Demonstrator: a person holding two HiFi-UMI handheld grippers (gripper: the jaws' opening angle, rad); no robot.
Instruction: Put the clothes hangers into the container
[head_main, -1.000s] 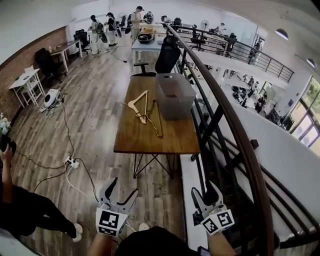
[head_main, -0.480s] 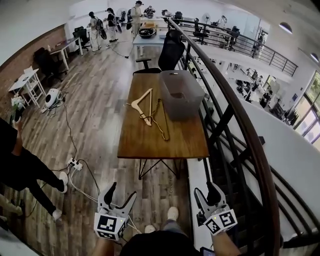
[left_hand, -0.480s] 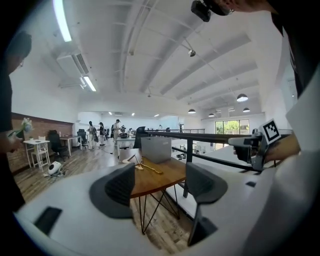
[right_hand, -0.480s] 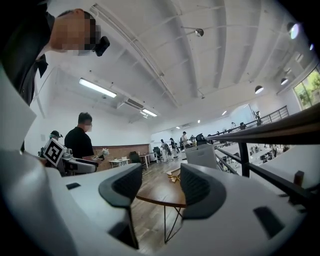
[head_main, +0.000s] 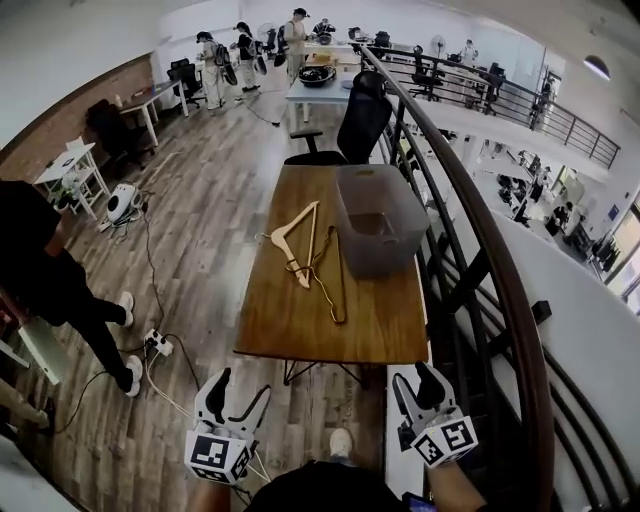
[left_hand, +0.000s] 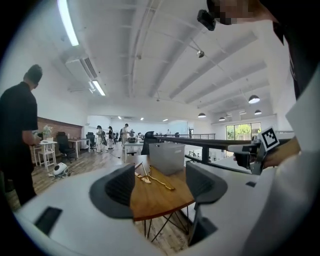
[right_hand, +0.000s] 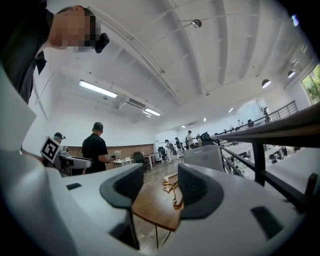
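not started: 2 hangers (head_main: 300, 240) lie on the table (head_main: 370, 320) by the container (head_main: 380, 225); left tongs (head_main: 243, 385) wide, right tongs (head_main: 412, 376) closing, both empty.

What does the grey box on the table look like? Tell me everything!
The box is a see-through grey plastic bin. It is rectangular with rounded corners and has an open top with no lid. It stands upright on the far right part of the wooden table, and only the table touches it. The hangers lie on the table to its left, not in it.
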